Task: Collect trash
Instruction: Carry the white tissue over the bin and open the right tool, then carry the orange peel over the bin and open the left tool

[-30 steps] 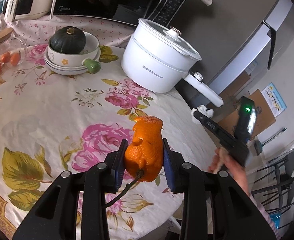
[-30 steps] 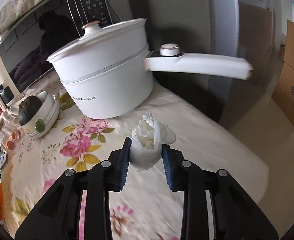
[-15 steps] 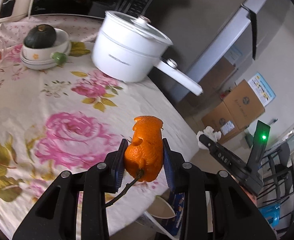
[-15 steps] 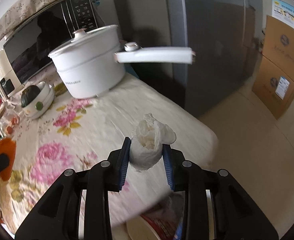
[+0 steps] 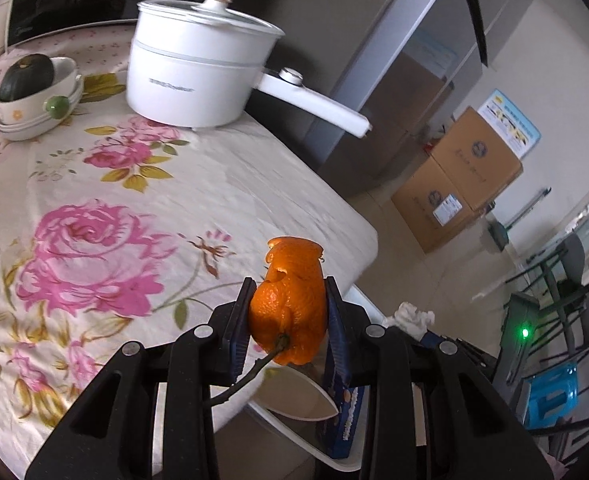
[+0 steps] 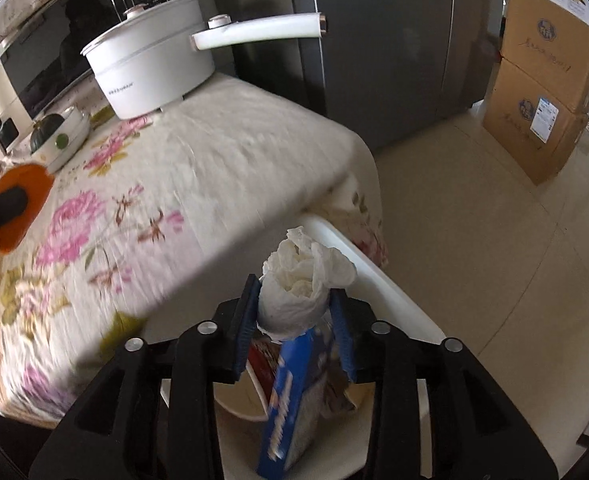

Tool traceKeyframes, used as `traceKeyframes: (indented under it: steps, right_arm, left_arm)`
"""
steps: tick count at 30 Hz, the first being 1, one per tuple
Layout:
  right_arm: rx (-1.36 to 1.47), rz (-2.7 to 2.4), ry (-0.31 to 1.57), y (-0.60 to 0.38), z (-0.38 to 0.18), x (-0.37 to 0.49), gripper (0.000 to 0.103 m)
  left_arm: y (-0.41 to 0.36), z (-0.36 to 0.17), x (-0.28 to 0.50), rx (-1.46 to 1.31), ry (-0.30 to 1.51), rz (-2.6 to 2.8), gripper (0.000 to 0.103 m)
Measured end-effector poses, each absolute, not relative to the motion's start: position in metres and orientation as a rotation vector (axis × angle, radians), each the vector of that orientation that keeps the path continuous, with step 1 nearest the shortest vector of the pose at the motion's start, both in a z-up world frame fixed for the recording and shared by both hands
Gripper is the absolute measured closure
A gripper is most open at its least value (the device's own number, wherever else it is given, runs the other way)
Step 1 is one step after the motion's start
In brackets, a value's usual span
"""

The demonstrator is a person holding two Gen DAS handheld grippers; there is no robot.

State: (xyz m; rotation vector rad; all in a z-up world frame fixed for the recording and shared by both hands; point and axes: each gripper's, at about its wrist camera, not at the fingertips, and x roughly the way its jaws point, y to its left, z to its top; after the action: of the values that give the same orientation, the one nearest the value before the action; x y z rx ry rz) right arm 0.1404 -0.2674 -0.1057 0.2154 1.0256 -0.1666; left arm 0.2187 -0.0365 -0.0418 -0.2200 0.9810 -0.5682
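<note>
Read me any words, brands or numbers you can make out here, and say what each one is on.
White electric pot: brand print on the side, too blurred to read.
Microwave: keypad markings, too small.
Cardboard boxes: script print, round logo and a white shipping label, unreadable.
Wall poster: too small.
Blue carton in the bin: lettering blurred.
Nothing reads clearly.

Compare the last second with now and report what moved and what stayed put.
Both grippers have moved off the flowered table towards its edge, over the white bin with a blue box inside. Unchanged: left gripper clamps the orange peel, right gripper clamps the crumpled tissue; nothing released. The white pot stayed put.
</note>
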Motion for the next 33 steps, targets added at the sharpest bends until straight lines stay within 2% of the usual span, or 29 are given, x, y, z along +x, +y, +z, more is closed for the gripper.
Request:
traceKeyframes:
  steps: [8,14,27,33]
  right_arm:
    - [0.178,-0.223,1.035,-0.273,-0.112,0.112,0.042]
    - [0.222,-0.324,0.982,-0.296,-0.101,0.093,0.020]
    - [0.274,-0.445,0.926,-0.325,-0.094,0.080,0.016]
    - [0.211,-0.456,0.886,-0.317,-0.087,0.078,0.016]
  left_arm:
    - [-0.069,-0.048,0.209,-0.188,1.004,-0.622,0.069]
    - [-0.092,-0.049,0.201,-0.155,1.011,-0.665,0.068]
    - [-0.127,-0.057,0.187,-0.098,1.034,-0.716,0.064]
    - [-0.129,-0.047,0.179,-0.045,0.973,-0.705,0.050]
